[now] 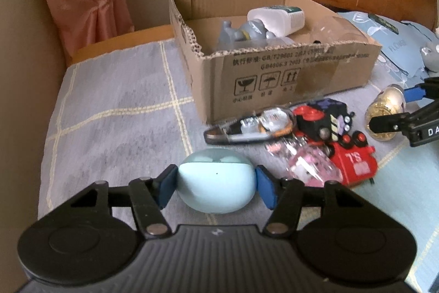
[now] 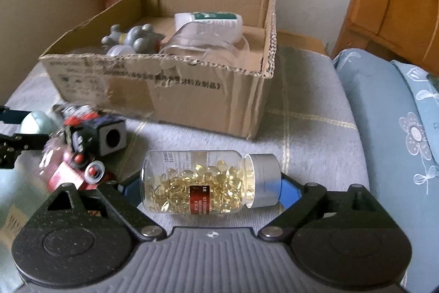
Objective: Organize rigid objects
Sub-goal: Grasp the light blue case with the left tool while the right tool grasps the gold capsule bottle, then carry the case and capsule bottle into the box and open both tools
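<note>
Left gripper pinches the pale-blue earbud case side to side. Right gripper stands spread around the capsule bottle, long axis crosswise between the fingers, no pad contact visible. Cardboard box lies ahead of both.

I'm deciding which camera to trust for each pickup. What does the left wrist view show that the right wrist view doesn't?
Only the left wrist view shows the left gripper with its pads against the pale blue case, and the clear pointed gadget. Only the right wrist view shows the capsule bottle lengthwise between the right gripper fingers, with its red label. Both show the cardboard box and the red toy train.
</note>
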Demonstrator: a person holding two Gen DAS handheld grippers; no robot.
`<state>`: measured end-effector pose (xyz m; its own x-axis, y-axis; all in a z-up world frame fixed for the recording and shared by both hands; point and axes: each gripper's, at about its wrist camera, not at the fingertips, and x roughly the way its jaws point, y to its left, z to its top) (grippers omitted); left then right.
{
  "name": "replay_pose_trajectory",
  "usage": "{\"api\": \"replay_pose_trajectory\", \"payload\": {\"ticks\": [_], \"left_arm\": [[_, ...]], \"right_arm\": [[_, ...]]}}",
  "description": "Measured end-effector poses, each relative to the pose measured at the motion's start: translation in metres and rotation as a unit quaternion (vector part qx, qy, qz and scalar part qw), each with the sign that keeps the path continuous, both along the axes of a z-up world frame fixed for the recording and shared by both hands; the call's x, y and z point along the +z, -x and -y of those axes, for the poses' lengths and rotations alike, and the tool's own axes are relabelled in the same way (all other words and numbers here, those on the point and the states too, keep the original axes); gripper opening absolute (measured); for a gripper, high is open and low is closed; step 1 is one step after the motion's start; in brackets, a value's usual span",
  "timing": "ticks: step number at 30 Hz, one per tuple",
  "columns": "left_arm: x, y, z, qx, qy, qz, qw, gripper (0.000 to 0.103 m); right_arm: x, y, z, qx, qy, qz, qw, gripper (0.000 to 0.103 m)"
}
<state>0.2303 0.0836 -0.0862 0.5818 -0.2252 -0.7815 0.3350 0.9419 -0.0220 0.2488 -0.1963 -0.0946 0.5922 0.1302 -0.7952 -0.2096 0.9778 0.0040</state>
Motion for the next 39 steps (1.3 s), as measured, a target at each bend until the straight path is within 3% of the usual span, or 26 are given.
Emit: {"api": "replay_pose_trajectory", "payload": {"ticks": [8, 13, 20, 31, 39], "left_arm": [[0.021, 0.015, -0.006, -0.017, -0.006, -0.026, 0.9995, 0.060], [0.045, 0.019, -0.002, -0.033, -0.010, -0.028, 0.9990, 0.060], [0.086, 0.005, 0.010, -0.049, -0.006, 0.000, 0.9988, 0.060], [0.126, -0.066, 0.036, -0.040, 0.007, 0.046, 0.9981, 0.060], [0.119, -0.111, 0.061, -0.024, 0.000, 0.043, 0.9988, 0.060]], "right_arm": [[0.023, 0.015, 0.008, 0.042, -0.016, -0.022, 0.999, 0.096], [0.051, 0.020, 0.002, 0.080, -0.017, -0.006, 0.997, 0.096], [0.091, 0.003, -0.006, 0.114, -0.029, 0.034, 0.992, 0.096], [0.120, -0.066, -0.018, 0.087, -0.020, 0.058, 0.994, 0.096], [0.102, -0.122, -0.021, 0.025, -0.017, 0.027, 0.999, 0.096]]}}
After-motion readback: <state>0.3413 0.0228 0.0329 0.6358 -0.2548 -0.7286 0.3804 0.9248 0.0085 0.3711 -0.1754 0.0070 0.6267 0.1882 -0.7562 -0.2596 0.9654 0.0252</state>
